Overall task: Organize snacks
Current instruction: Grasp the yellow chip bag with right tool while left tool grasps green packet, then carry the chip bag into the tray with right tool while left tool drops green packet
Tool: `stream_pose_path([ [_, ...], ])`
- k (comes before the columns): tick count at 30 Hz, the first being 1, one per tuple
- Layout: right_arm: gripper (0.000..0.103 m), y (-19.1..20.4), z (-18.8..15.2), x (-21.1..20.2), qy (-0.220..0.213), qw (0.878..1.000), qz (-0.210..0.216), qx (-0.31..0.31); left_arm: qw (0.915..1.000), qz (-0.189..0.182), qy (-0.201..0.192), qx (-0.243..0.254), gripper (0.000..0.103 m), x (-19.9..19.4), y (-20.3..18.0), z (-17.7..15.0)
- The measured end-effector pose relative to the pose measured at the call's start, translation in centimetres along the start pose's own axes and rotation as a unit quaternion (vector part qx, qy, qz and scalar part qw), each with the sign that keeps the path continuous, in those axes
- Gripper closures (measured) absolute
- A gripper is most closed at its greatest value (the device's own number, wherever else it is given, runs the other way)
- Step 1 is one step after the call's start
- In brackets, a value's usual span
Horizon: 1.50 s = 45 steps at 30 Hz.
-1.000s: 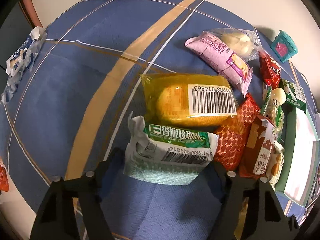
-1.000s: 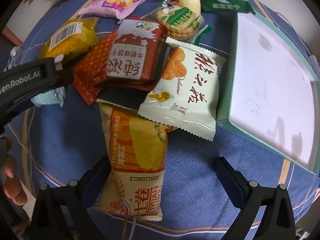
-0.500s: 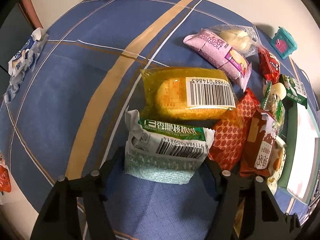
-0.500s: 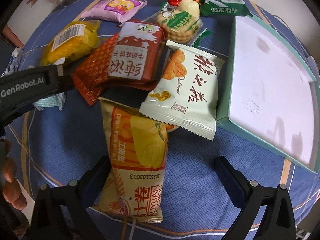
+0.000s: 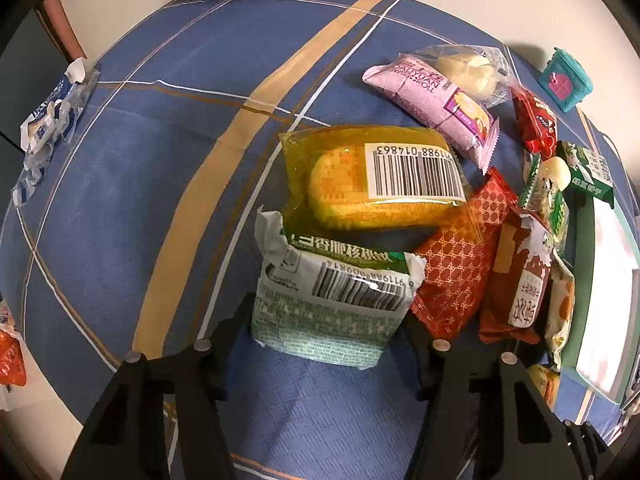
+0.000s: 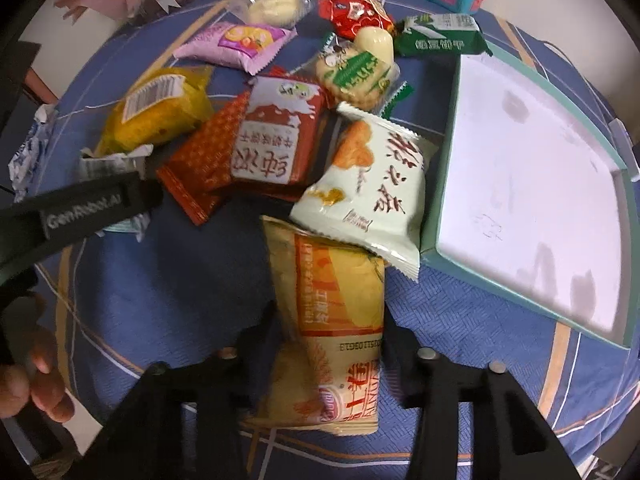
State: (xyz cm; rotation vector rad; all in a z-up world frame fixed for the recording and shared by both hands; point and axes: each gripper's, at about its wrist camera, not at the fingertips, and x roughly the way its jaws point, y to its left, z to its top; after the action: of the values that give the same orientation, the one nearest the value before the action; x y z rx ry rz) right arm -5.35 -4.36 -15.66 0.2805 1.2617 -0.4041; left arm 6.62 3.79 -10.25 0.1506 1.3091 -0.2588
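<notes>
— Grippers first: how did they stand?

— The left gripper (image 5: 326, 334) had its jaws on either flank of the green-and-white walnut-crisp packet (image 5: 336, 292), pressed to its sides and clamped on it. The packet lay on the blue plaid tablecloth (image 5: 160, 160), its far edge touching the yellow cake packet (image 5: 372, 176). The right gripper (image 6: 326, 344) had closed in on the orange-and-yellow biscuit packet (image 6: 334, 312); both fingers touched its sides, so it was gripped, with its far end tucked under the white packet (image 6: 368, 188).

— Could you read anything?

— On the left gripper's finger, seen from the right camera, "GenRobot.AI". The yellow cake's barcode label showed "988 014863", upside down. The walnut-crisp packet carried Chinese characters on a green band and a barcode with digits I could only partly make out. The pink packet (image 5: 436, 100) said "ROLL". The biscuit packet had a date stamp, inverted, roughly "20251103". The red-brown milk packet (image 6: 276, 136) and the white one bore large Chinese characters, also upside down.

— And the rest of the snacks?

— Heaped between the grippers and the teal-rimmed white tray (image 6: 440, 184), which sat to the right. The white packet leaned against the tray's near wall. A red patterned packet (image 5: 460, 264) lay just beside the walnut-crisp one. A dark green packet (image 6: 440, 38) rested by the tray's far corner.
</notes>
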Motion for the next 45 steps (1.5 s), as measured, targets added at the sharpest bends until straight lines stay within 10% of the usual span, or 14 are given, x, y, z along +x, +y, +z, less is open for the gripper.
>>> stream_pose_path([
  [26,0.063,-5.8,1.2,-10.2,-0.154,0.984,0.054,0.077,0.992,-0.064,-0.102,-0.037,0.045,-10.4,-1.0,-1.8],
  [45,0.063,-21.1,1.4,-10.5,-0.158,0.942,-0.031,0.293,0.9845,-0.128,-0.07,0.097,0.044,-9.2,-17.6,-1.4],
])
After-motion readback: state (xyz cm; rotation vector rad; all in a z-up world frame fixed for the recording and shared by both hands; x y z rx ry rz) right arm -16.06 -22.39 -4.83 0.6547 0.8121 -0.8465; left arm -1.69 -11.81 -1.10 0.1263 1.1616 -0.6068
